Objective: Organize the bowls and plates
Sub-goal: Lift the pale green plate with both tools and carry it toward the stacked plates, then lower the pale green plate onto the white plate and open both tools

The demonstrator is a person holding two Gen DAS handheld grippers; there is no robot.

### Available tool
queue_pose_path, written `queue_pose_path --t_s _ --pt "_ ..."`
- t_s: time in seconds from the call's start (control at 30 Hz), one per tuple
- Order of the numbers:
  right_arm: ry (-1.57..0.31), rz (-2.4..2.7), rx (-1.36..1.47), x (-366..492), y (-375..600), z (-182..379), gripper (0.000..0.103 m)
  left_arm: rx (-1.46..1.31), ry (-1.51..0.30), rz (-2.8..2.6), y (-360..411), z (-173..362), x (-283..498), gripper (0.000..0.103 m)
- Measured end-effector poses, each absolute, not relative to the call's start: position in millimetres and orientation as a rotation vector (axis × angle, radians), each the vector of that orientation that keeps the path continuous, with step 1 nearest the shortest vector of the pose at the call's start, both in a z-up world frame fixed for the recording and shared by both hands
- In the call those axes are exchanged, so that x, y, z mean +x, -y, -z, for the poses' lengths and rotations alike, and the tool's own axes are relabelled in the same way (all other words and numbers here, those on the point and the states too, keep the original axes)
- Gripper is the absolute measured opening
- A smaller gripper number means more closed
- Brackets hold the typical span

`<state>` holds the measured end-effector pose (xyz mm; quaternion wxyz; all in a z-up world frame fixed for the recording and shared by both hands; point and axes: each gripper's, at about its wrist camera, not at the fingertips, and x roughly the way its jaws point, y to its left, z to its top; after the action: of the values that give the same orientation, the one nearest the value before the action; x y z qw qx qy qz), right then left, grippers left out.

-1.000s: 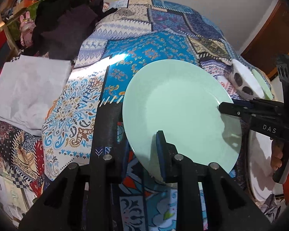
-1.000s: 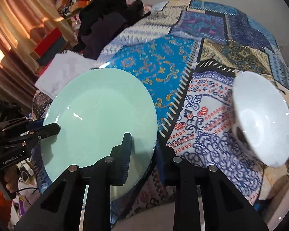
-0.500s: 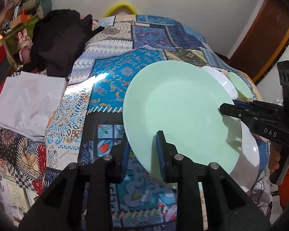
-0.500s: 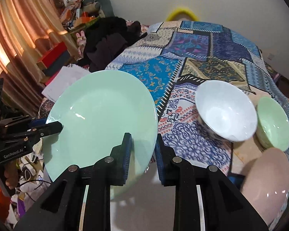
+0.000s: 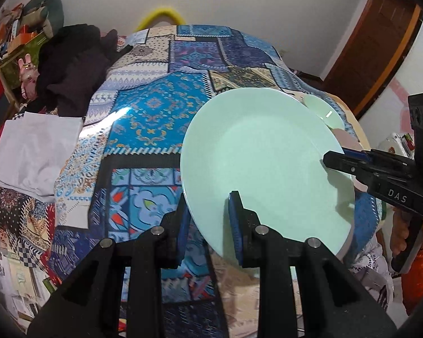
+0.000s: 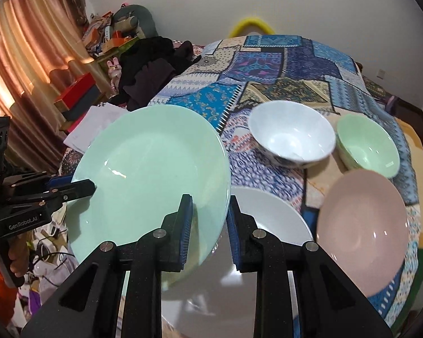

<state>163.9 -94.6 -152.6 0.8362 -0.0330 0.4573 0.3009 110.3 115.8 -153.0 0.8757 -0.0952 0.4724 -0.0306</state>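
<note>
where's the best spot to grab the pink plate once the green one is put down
Judging from the right wrist view, take the pink plate by its rim on the near side, one finger over the edge and one under. It lies flat and shallow on the patterned cloth, with the green bowl close behind its far edge.

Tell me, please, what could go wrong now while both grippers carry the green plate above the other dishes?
1. The left gripper and right gripper each pinch only the rim of the green plate, which tilts; it might slip.
2. A white plate lies just beneath it, so a drop could chip both.
3. The white bowl and pink plate sit close by; a wide swing may knock them.
</note>
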Motion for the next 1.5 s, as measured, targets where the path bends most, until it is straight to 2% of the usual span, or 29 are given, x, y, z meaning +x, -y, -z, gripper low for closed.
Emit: queue_pose_path --t_s 0.83,1.5 --pt "-1.086 -0.551 0.051 144.5 165.7 203.4 0.022 -0.182 -1.11 0.151 -44.9 204.0 116.9 0.025" --pt "-1.083 -0.521 0.112 143.5 178.8 214.1 0.022 -0.158 -1.153 0.139 -31.2 223.6 141.8 0.026"
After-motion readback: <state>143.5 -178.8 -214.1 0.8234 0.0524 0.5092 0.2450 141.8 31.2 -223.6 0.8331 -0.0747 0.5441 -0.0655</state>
